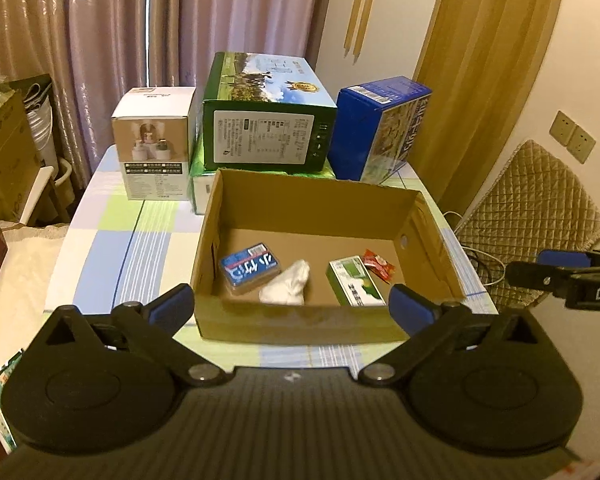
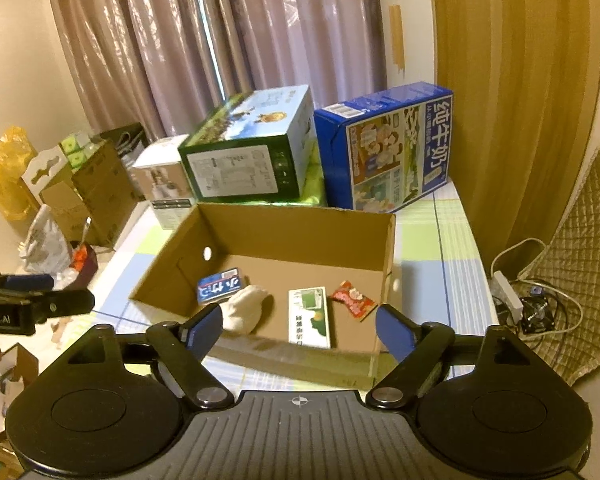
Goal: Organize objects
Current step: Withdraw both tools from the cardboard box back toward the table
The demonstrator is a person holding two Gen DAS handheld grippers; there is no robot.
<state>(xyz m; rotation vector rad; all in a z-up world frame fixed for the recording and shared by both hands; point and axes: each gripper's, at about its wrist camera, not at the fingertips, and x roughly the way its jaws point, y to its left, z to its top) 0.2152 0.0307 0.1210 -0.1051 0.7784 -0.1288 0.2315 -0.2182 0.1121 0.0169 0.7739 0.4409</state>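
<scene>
An open cardboard box [image 1: 428, 236] [image 2: 386, 256] stands on the checked tablecloth. Inside lie a blue card pack [image 1: 250, 267] [image 2: 219, 286], a crumpled white cloth [image 1: 286, 284] [image 2: 246, 308], a green and white small box [image 1: 354, 281] [image 2: 310, 316] and a red snack packet [image 1: 377, 265] [image 2: 354, 298]. My left gripper [image 1: 292, 304] hovers open before the box's near wall, nothing between its blue fingers. My right gripper [image 2: 298, 328] is open too, over the near wall, holding nothing. Each gripper shows at the edge of the other's view.
Behind the box stand a white carton [image 1: 156, 144], a green carton [image 1: 268, 120] [image 2: 252, 148] and a blue milk carton [image 1: 384, 132] [image 2: 392, 148]. A quilted chair [image 1: 532, 216] and cables with a power strip [image 2: 508, 296] are on the right. Cardboard boxes and bags [image 2: 80, 188] crowd the left.
</scene>
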